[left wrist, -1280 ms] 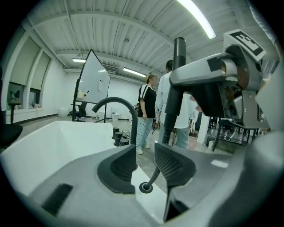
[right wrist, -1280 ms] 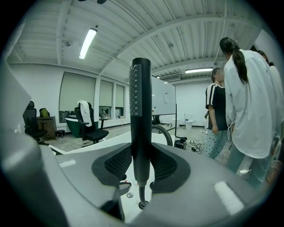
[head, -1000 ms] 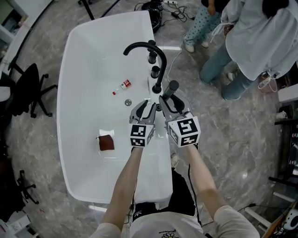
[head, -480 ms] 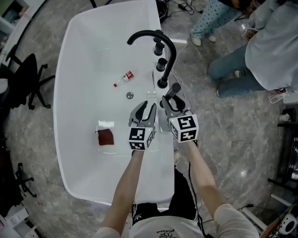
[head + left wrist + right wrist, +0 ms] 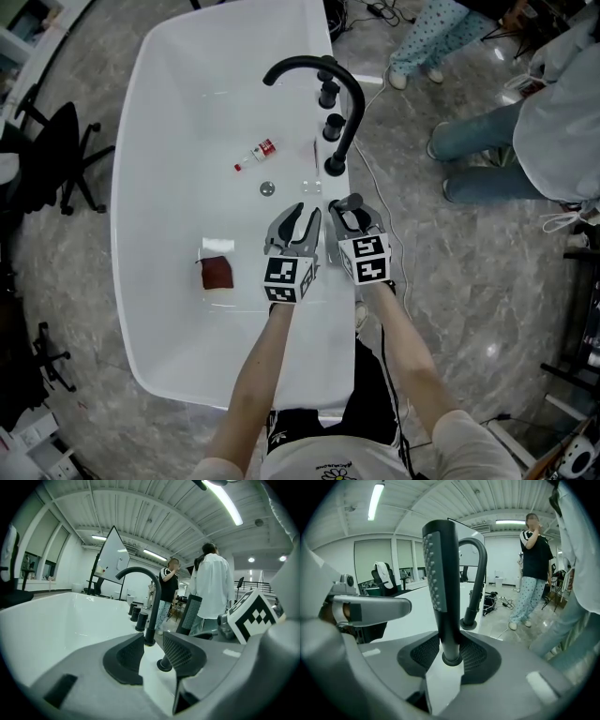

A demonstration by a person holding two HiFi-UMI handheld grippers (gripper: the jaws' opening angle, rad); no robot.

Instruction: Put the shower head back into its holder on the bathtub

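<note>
The black stick-shaped shower head (image 5: 440, 583) stands upright, its foot in the round black holder (image 5: 451, 659) on the white bathtub rim (image 5: 330, 286). My right gripper (image 5: 451, 653) is shut on its lower stem, both pads against it. In the head view that gripper (image 5: 349, 216) is on the tub's right rim, just this side of the curved black faucet (image 5: 323, 75). My left gripper (image 5: 298, 225) hovers beside it over the rim, open with nothing between its fingers. In the left gripper view the shower head (image 5: 191, 613) rises to the right of the left gripper (image 5: 152, 656).
Two black knobs (image 5: 331, 111) stand by the faucet. Inside the tub lie a small red-capped bottle (image 5: 258, 153), a drain (image 5: 268, 188) and a brown block (image 5: 217, 274). People (image 5: 525, 122) stand on the grey floor at the right, and a black chair (image 5: 52, 169) is at the left.
My right gripper has come down with the shower head, from held above the rim to standing in the holder. The left gripper sank a little beside it.
</note>
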